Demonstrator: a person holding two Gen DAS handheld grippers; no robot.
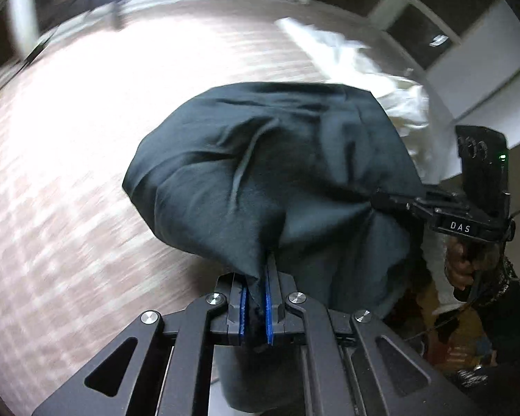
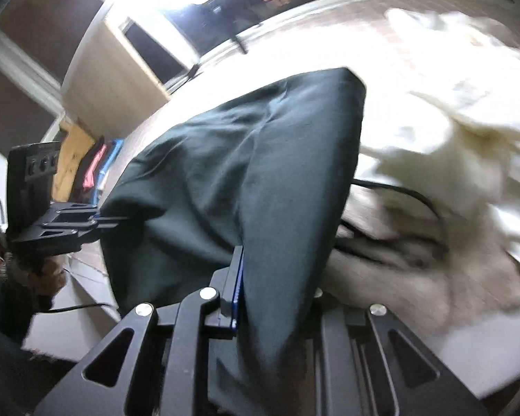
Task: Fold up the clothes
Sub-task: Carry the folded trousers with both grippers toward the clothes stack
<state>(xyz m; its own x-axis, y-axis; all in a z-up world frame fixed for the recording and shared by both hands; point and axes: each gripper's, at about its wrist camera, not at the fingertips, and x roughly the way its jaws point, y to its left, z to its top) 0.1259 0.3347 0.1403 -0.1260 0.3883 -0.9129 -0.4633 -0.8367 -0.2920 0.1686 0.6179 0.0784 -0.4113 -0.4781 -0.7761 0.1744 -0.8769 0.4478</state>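
Note:
A dark green garment [image 1: 260, 159] hangs bunched between both grippers, lifted above the pale wood-grain table [image 1: 86, 131]. My left gripper [image 1: 260, 277] is shut on one edge of it, cloth pinched between the blue pads [image 1: 269, 298]. In the same view my right gripper [image 1: 378, 198] pinches another edge at the right, held by a hand [image 1: 462, 267]. In the right wrist view the garment [image 2: 246, 173] drapes over my right gripper [image 2: 274, 287] and hides its right finger; the left gripper [image 2: 112, 222] grips the cloth at the left.
A heap of white clothes [image 1: 381, 79] lies on the table behind and right of the garment, seen blurred as the white clothes [image 2: 450, 131] in the right wrist view. A black cable [image 2: 398, 190] runs over pale fabric. Window frames [image 1: 416, 7] stand beyond the table.

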